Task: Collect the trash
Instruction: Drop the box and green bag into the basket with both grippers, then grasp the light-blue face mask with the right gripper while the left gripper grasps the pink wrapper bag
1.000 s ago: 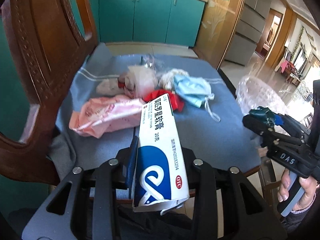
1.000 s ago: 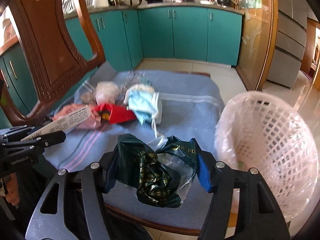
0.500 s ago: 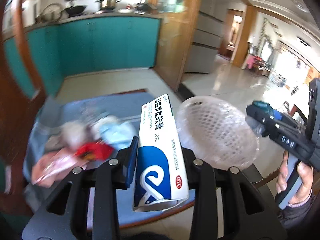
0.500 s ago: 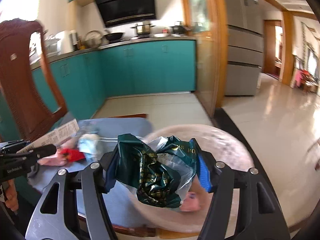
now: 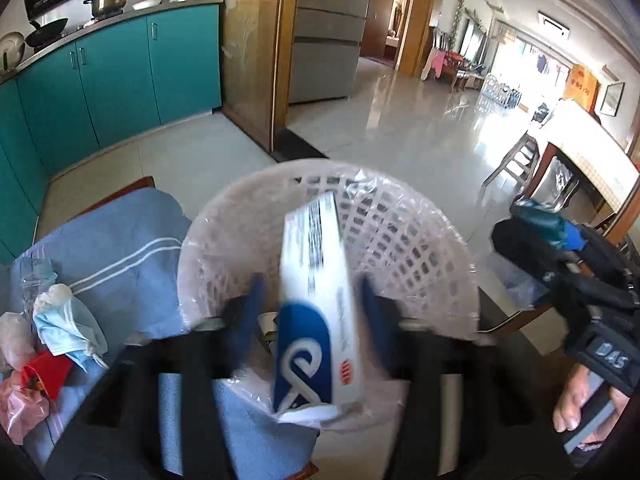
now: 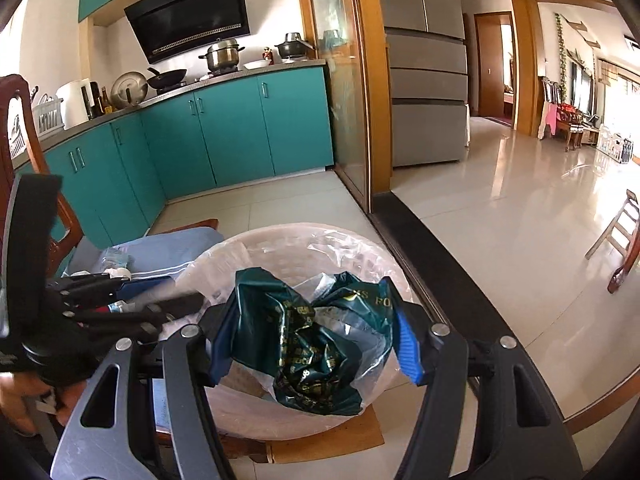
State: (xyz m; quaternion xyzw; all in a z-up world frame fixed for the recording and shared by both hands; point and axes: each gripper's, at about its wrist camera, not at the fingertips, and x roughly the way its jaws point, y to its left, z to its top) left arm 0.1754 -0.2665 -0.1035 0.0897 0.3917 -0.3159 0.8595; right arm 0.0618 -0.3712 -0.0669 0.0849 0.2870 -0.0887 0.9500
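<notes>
A white-and-blue medicine box (image 5: 316, 280) stands tilted between the jaws of my left gripper (image 5: 312, 292), directly over the white mesh basket (image 5: 420, 216) lined with clear plastic. The jaws are opening, and there is a gap between the blue pads and the box. My right gripper (image 6: 310, 304) is shut on a crumpled dark green plastic bag (image 6: 304, 340) above the same basket (image 6: 280, 240). More trash lies on the blue cloth: a light blue face mask (image 5: 68, 324), a red wrapper (image 5: 46, 372) and a pink bag (image 5: 20, 412).
The blue cloth (image 5: 120, 240) covers a wooden chair seat left of the basket. The carved chair back (image 6: 16, 120) rises at far left. Teal kitchen cabinets (image 6: 240, 132) stand behind, and glossy tile floor (image 6: 500, 220) opens to the right.
Both grippers have swung right from the trash pile to over the basket. The left jaws have spread off the medicine box, which has tipped. The right grip on the green bag is unchanged.
</notes>
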